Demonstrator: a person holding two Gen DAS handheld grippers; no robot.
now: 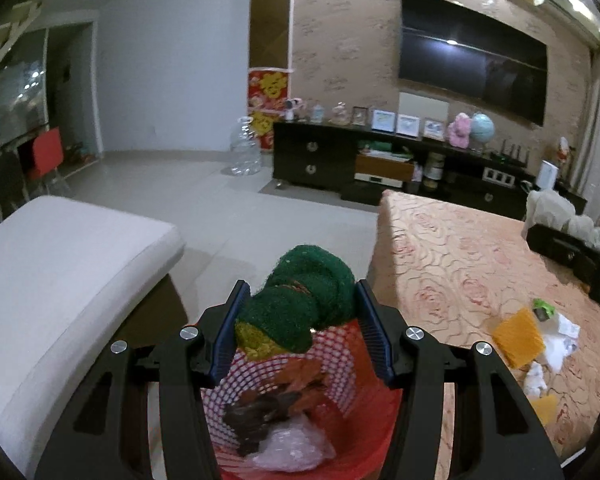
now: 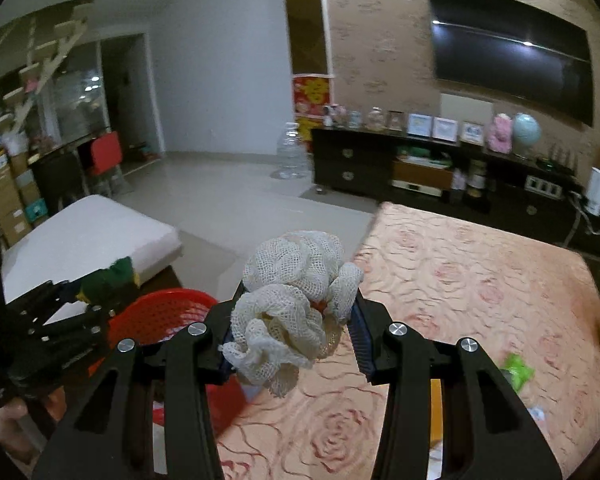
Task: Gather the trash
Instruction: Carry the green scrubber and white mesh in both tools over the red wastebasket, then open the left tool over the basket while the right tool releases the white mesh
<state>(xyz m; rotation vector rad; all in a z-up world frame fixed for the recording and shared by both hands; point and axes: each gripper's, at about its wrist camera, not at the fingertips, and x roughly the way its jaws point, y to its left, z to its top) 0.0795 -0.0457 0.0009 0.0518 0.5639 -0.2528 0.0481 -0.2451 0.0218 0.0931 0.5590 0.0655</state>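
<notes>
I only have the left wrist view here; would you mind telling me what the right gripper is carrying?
Observer: The right gripper is shut on a white mesh wad.
Operator: Thank you. Where is it relative to the red basket?
Observer: The red basket sits to its left; the wad is above the patterned tablecloth, not over the basket.
Operator: And is my gripper visible there?
Observer: Yes, the left gripper shows at the left, with the green scrubber by the basket's rim.
</notes>
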